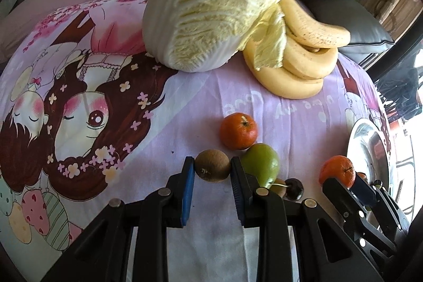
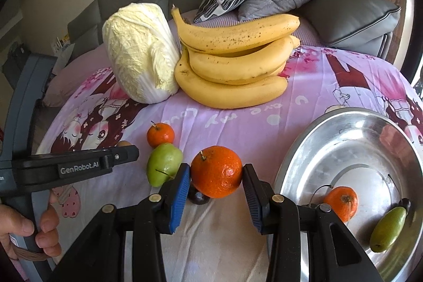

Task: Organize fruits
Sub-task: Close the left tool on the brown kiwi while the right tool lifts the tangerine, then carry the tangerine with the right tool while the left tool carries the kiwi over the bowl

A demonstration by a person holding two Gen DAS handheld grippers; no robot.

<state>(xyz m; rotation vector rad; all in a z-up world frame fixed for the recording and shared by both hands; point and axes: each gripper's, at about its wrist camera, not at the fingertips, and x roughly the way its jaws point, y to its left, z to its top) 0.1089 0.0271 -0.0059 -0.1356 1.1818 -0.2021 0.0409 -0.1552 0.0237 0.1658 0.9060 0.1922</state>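
On the cartoon cloth (image 2: 304,102), left tongs (image 1: 212,171) pinching brown kiwi (image 1: 212,165), right tongs (image 2: 216,172) clamping glossy orange mandarin (image 2: 216,171).

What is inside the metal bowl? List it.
In the right wrist view, the metal bowl holds a small orange and a green oblong fruit, lying apart. The right gripper's frame covers the bowl's near left part, so anything there is hidden.
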